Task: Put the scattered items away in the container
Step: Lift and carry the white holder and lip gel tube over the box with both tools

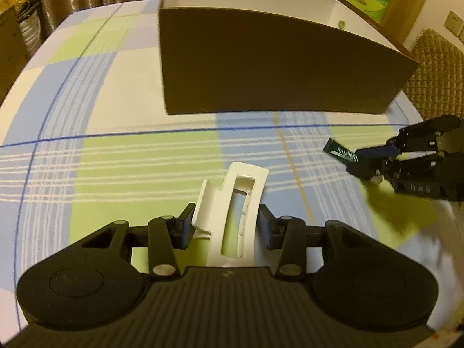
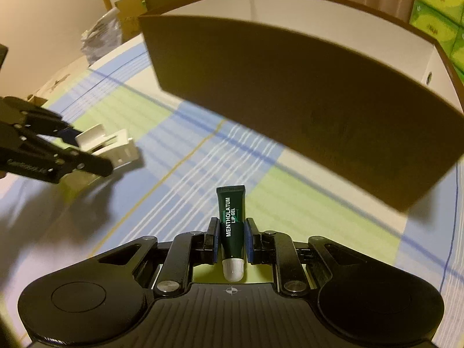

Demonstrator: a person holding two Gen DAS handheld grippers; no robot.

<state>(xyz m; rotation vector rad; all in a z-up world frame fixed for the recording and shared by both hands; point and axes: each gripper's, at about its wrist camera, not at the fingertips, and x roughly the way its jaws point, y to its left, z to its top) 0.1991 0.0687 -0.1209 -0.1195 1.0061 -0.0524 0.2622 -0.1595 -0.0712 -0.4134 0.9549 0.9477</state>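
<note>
One white clip, one lip gel tube, one box.

Each camera sits just behind its own claw and looks forward along the fingers, down over the checked tabletop toward the brown box ahead. The left view faces the box almost squarely; the right view sees it at a slant. Both share the box, the cloth before it, and each other's claw: the right claw off to the right, the left claw off to the left.
</note>
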